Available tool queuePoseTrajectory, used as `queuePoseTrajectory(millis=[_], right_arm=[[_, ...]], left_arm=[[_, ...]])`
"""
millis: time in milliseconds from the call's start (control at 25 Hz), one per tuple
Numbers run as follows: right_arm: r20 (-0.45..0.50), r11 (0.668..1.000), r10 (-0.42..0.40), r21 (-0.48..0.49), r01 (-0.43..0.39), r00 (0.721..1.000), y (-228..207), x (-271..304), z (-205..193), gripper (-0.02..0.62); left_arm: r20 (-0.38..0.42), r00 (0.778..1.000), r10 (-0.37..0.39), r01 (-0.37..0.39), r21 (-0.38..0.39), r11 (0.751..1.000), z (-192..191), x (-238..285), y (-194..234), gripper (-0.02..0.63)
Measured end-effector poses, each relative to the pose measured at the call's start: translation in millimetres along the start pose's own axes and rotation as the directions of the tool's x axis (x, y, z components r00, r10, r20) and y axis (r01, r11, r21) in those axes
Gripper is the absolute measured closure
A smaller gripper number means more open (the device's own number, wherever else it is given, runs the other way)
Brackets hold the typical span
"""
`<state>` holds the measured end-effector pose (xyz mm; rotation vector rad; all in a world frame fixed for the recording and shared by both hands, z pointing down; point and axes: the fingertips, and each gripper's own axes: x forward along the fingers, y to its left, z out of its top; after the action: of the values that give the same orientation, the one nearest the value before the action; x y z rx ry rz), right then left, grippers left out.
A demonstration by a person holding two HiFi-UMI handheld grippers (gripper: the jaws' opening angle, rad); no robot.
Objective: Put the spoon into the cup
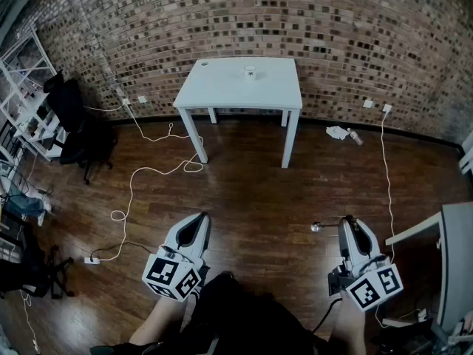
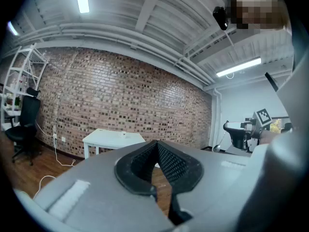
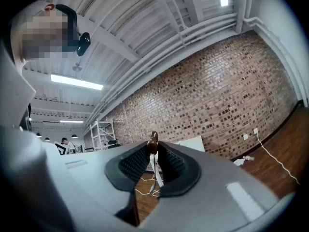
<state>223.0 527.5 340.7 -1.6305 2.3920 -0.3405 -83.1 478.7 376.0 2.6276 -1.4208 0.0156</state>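
A small white cup [image 1: 250,72] stands on the white table [image 1: 222,87] by the brick wall, far ahead of both grippers. Low in the head view, my right gripper [image 1: 349,221] is shut on a metal spoon [image 1: 325,225]; the spoon lies crosswise, with its bowl sticking out to the left. In the right gripper view the spoon's brown end [image 3: 152,141] pokes up between the pads of the right gripper [image 3: 152,148]. My left gripper [image 1: 200,218] is shut with nothing in it; the left gripper [image 2: 157,143] has its tips touching. The cup [image 2: 123,134] shows tiny beyond them.
White cables [image 1: 131,191] and a power strip [image 1: 92,259] lie on the wooden floor between me and the table. A black office chair [image 1: 74,120] and a white shelf [image 1: 26,87] stand at the left. Another desk's edge [image 1: 451,235] is close at the right.
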Motion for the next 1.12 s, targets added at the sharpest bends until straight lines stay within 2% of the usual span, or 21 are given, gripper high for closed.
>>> queuePoseTrajectory(millis=[200, 440, 840, 1120], right_arm=[[-0.009, 1.000, -0.003, -0.009, 0.003, 1.000, 1, 35, -4, 0.538], [0.004, 0.999, -0.004, -0.033, 0.004, 1.000, 18, 102, 5, 0.538], [-0.016, 0.997, -0.062, -0.050, 0.061, 0.998, 39, 189, -2, 0.538], [0.014, 0.997, -0.078, -0.014, 0.078, 0.997, 54, 242, -3, 0.538]], left_arm=[[-0.016, 1.000, -0.001, 0.001, -0.040, 0.999, -11, 21, 34, 0.612], [0.038, 0.998, -0.057, 0.057, -0.016, 0.998, 20, 59, 85, 0.612], [0.037, 0.993, -0.109, 0.111, -0.053, 0.992, 27, 103, 173, 0.612], [0.041, 0.986, -0.164, 0.166, -0.057, 0.984, 30, 136, 210, 0.612]])
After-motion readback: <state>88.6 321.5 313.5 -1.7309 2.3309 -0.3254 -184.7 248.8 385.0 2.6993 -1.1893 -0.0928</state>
